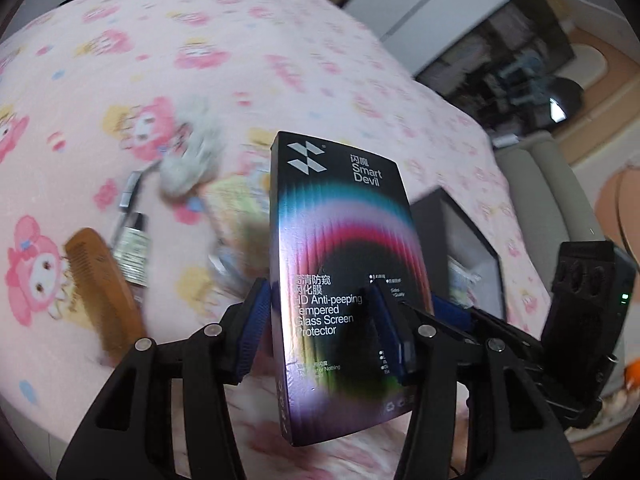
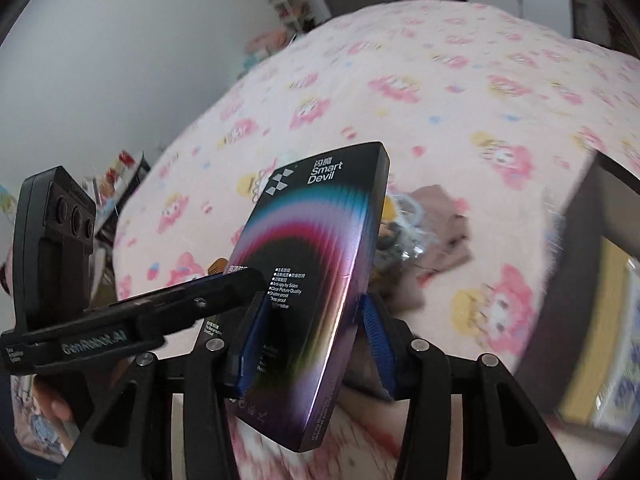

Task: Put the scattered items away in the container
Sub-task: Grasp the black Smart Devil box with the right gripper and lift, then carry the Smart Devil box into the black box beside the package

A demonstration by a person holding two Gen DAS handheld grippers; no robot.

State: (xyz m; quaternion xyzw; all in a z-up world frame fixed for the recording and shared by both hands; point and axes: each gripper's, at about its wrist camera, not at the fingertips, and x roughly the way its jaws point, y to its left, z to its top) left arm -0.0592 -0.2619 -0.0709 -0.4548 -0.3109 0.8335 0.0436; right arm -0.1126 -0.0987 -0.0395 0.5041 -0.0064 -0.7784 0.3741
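Screen protector box (image 1: 340, 280) blocks ahead; comb (image 1: 102, 292) (left) flanks open blanket (image 1: 280, 40).

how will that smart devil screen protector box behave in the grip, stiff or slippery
The screen protector box looks stiff: flat faces and crisp edges show no bending where the left gripper and right gripper clamp it. Its glossy sheen suggests it may slide on the pads. Being thin and tall, it would probably tip over if stood on end on the soft blanket.

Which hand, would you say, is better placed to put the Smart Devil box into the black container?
Right. The left gripper grips the box too, but the black container lies beside the right gripper.
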